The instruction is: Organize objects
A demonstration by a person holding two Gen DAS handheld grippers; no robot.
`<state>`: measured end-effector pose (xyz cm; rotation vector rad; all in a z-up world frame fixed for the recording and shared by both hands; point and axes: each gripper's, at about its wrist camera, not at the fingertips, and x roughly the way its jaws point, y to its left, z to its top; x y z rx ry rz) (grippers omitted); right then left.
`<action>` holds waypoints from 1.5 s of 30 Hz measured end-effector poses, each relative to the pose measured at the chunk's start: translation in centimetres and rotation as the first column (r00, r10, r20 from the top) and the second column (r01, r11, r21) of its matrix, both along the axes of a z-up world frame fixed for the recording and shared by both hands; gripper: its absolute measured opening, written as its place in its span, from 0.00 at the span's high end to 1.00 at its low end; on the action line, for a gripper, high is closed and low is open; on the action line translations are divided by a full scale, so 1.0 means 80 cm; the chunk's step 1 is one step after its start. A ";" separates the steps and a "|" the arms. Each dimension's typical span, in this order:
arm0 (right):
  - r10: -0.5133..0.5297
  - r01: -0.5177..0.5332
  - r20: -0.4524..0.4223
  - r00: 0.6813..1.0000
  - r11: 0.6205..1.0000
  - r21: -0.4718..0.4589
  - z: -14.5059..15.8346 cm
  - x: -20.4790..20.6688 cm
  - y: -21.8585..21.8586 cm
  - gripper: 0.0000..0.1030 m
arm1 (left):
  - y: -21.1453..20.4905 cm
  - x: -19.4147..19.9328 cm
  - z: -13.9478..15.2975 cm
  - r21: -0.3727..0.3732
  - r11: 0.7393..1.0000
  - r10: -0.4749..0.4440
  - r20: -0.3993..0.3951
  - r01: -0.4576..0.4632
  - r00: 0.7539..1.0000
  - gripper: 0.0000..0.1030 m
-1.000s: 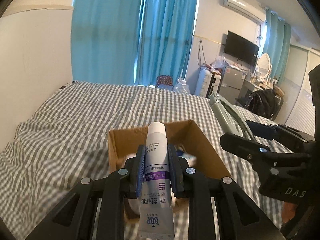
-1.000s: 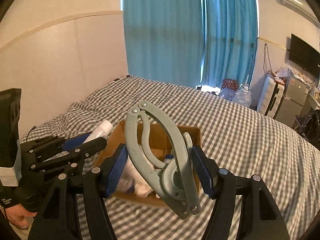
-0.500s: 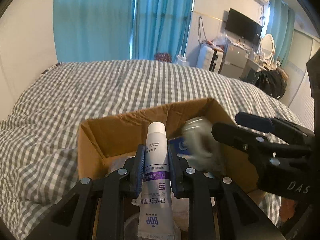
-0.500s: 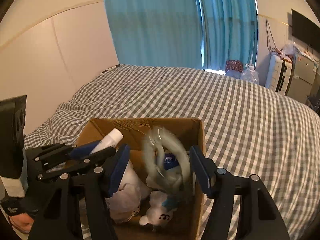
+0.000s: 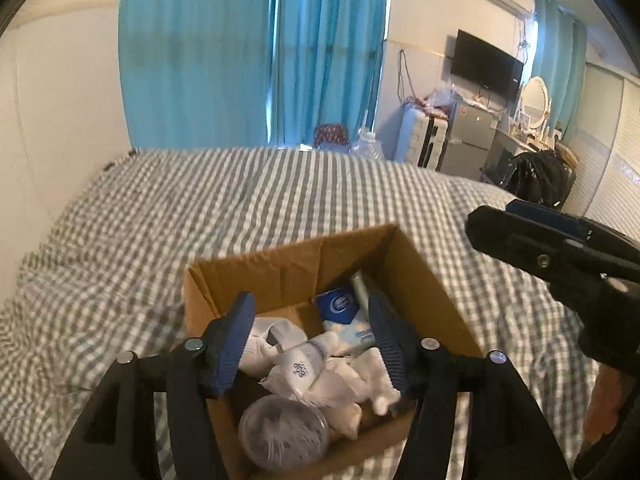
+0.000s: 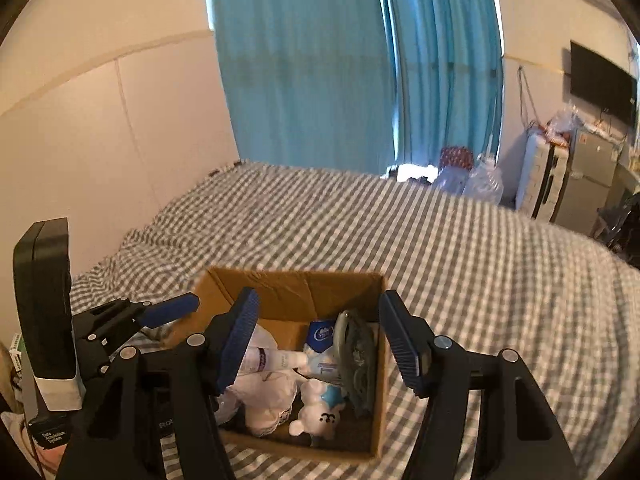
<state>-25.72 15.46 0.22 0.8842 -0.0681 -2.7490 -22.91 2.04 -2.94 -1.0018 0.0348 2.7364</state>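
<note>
Both grippers hang over an open cardboard box (image 5: 280,264) that sits on a grey-and-white checked bedspread (image 5: 224,200). The left gripper (image 5: 310,334) has its blue-padded jaws spread wide with nothing between them; directly under the gap lie a clear round lid (image 5: 282,432), crumpled white cloth (image 5: 352,380) and a white tube end printed with small dark characters too blurred to read (image 5: 298,368). The right gripper (image 6: 318,330) is equally wide open and empty. Below its gap, inside the box, a white toothpaste tube (image 6: 272,358) with a purple band lies on its side, its lettering too small to make out, beside a small white bear figure (image 6: 320,416). A blue pack with a round white logo (image 6: 320,334), unreadable, stands behind them. The grey-green hinged clamp tool (image 6: 354,356) leans upright against the box's right wall, just inside the right finger (image 6: 402,344). On the left gripper's body, a label reads "Data Acquisition System" (image 6: 50,436). Beyond the bed hang teal curtains (image 6: 320,72), with a wall-mounted television (image 5: 486,64) farther back.
</note>
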 end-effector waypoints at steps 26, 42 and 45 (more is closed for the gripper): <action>-0.091 0.114 -0.357 0.930 0.993 0.043 0.183 0.234 0.049 0.00 | -0.001 0.216 0.190 0.034 0.998 0.058 -0.377 -0.049 0.925 0.00; -0.130 0.159 -0.333 0.934 0.985 0.061 0.034 0.221 0.071 0.00 | -0.003 0.245 0.078 0.077 0.983 0.183 -0.380 -0.166 0.907 0.00; -0.136 0.163 -0.291 0.947 0.984 0.070 0.018 0.208 0.073 0.00 | -0.005 0.237 0.065 0.067 0.982 0.188 -0.346 -0.175 0.919 0.00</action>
